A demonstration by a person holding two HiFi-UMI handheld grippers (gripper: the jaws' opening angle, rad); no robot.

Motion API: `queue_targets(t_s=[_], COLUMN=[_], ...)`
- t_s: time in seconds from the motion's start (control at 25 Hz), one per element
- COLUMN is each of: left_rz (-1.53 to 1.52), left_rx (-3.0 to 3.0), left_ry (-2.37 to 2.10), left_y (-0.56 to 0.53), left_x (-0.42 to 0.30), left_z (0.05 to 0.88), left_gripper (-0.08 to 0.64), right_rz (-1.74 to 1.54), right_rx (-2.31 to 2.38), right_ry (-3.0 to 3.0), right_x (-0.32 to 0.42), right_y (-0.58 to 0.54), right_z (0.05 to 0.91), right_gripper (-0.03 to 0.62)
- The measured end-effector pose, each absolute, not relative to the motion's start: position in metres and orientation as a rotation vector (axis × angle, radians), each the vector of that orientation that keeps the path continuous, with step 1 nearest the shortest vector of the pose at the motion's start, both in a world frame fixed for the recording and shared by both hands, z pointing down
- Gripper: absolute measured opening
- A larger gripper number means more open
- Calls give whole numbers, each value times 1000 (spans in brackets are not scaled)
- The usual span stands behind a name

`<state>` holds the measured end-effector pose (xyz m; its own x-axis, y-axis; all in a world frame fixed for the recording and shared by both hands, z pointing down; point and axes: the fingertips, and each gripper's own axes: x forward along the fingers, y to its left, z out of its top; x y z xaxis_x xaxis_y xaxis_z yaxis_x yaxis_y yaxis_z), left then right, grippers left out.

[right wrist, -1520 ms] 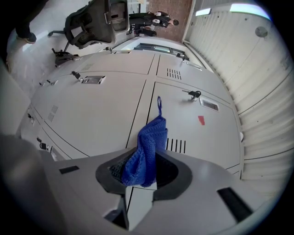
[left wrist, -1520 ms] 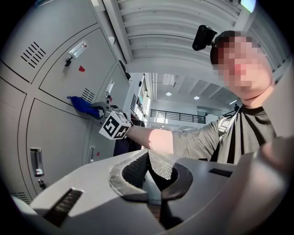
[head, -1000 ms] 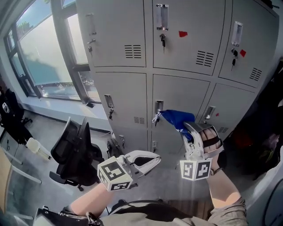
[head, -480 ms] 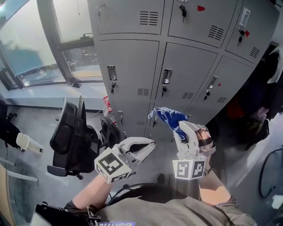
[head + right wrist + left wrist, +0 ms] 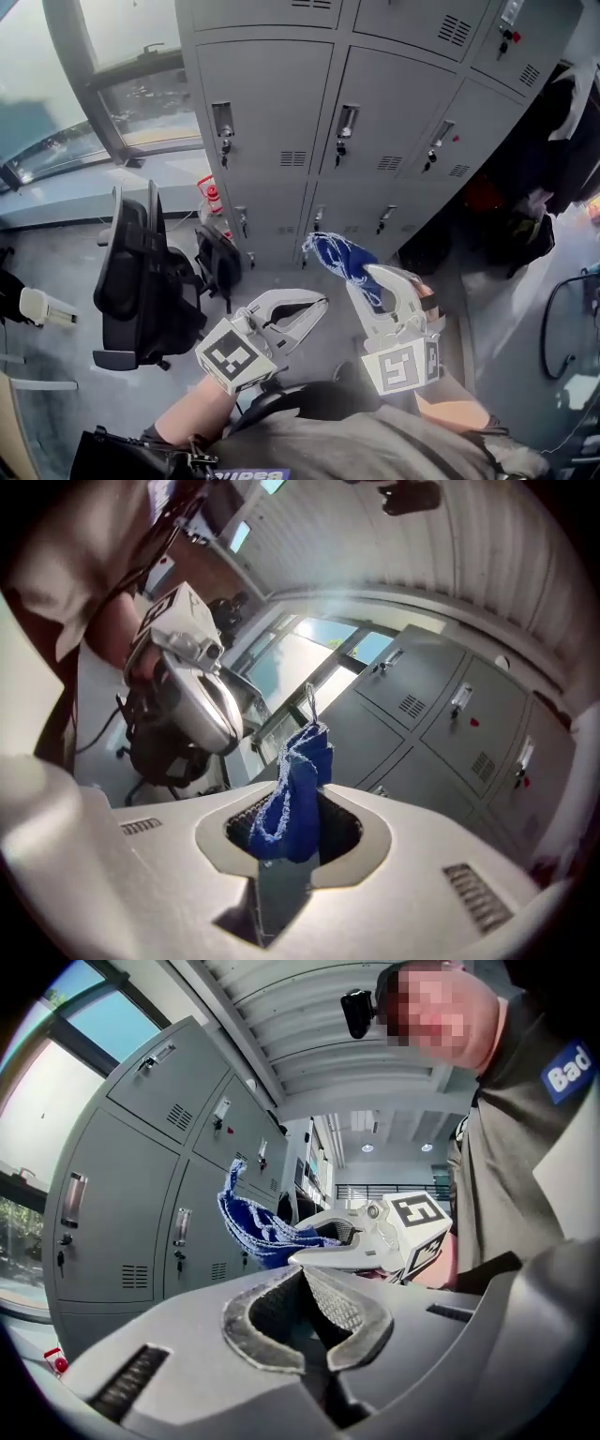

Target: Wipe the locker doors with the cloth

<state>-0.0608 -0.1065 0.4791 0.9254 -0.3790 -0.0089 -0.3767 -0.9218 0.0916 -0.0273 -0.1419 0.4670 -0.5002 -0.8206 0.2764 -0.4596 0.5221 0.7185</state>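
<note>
We held the blue cloth pinched in our right gripper, raised in front of the grey locker doors. Our left gripper, just beside it, was closed on nothing.

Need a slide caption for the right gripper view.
Right gripper shut on the blue cloth, grey locker doors in the background.

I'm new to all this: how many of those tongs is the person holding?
2. The left tongs sit low centre, shut and empty; the right tongs beside them grip the blue cloth.
</note>
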Motion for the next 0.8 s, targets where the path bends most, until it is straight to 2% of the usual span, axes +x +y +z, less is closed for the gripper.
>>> queue_targets(t_s=[0.28,0.56,0.8], left_rz=[-50,-8,8], left_rx=[2963,2986,2998], left_ry=[-763,-751,-740], left_y=[-97,-90,-78], left_x=[-43,11,33], left_z=[462,447,441], left_gripper=[8,9,9], right_rz=[-473,124,282], right_rx=[926,888,919], right_ry=[-2581,-2944,-3029], right_x=[-21,25,49], right_y=[-124,-112,-104], right_z=[454,441,444], right_gripper=[86,86,86])
